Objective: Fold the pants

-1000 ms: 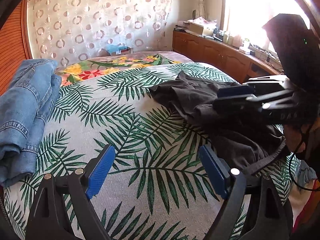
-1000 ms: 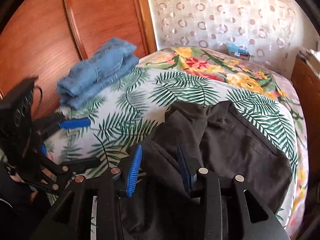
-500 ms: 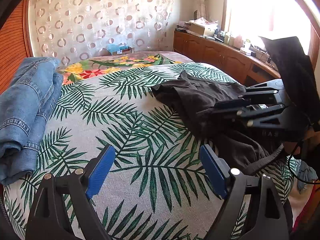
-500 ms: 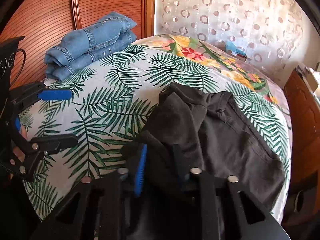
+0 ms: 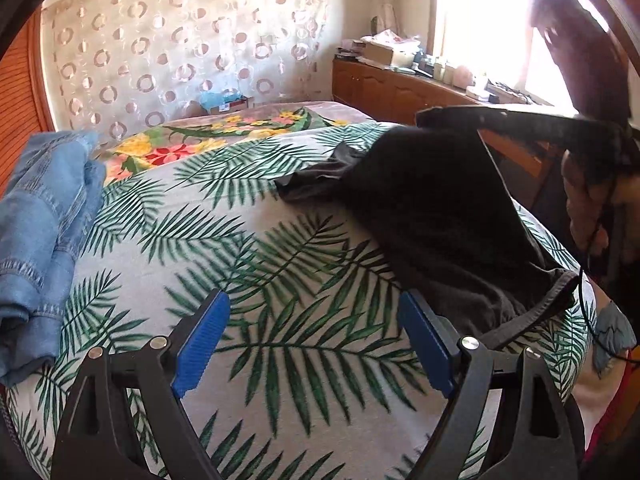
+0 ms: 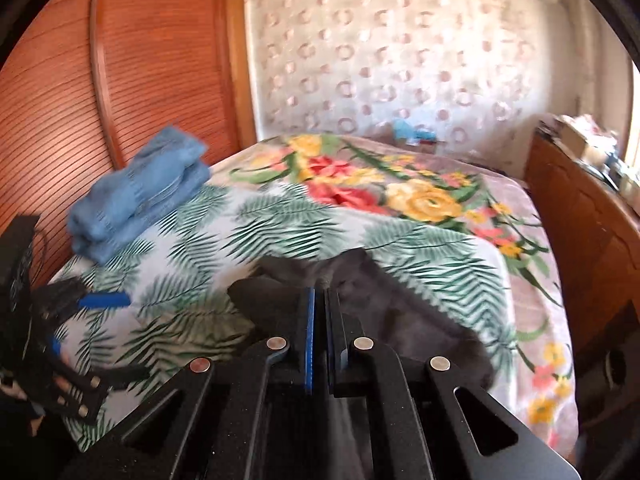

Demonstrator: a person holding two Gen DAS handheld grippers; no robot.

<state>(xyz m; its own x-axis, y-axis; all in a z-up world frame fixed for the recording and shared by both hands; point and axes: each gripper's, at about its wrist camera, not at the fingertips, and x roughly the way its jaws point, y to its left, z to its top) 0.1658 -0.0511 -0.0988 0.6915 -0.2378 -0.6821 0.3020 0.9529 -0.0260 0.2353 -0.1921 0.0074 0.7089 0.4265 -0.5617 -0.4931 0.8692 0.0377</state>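
We take the bed (image 5: 280, 420) as our landmark, its palm-leaf cover spread under both claws. Nearest us in the left wrist view, the left claw (image 5: 314, 342) hovers over the near part of the bed with its blue pads wide apart and nothing between them, only leaf print below. Just to its right, the dark pants (image 5: 432, 208) lie on the right side of the bed, one edge lifted off the cover and pulled taut toward the upper right, where the right claw is a dark blur at the frame's edge. In the right wrist view, the right claw (image 6: 319, 300) has its blue pads pressed together on a fold of the pants (image 6: 400, 312), the dark cloth bunched at the tips and trailing down onto the bed's cover. On the left side of the bed, against the wooden headboard (image 6: 120, 92), a folded stack of blue jeans (image 5: 36, 224) rests. Farther on, a floral blanket (image 5: 208, 140) covers the far part of the bed, and beyond the bed hangs a curtain (image 5: 180, 48) patterned with rings.
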